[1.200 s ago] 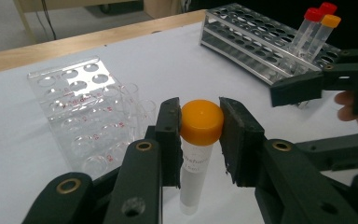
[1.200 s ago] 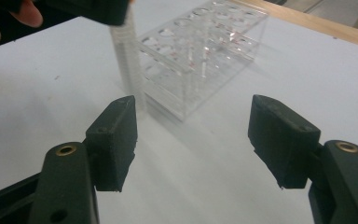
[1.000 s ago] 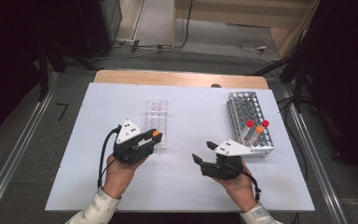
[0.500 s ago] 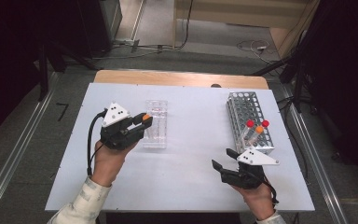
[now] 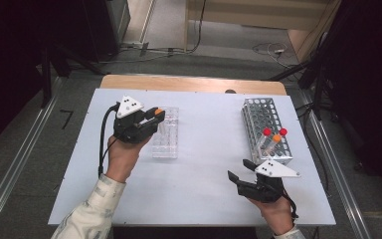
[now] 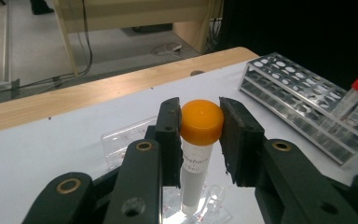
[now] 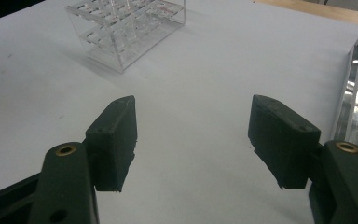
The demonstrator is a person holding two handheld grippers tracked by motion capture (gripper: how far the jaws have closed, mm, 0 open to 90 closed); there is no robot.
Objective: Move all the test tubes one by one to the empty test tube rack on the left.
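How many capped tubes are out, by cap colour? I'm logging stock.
Orange caps: 2, one in the left gripper and one in the metal rack.
Red caps: 2, both in the metal rack.
Total: 4.

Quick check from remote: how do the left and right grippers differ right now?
The left gripper is shut on an orange-capped tube, fingers clamping its cap; the right gripper is open and holds nothing. The left one sits over the clear rack; the right one hovers above bare table, just in front of the metal rack. Both are hand-held with black fingers.
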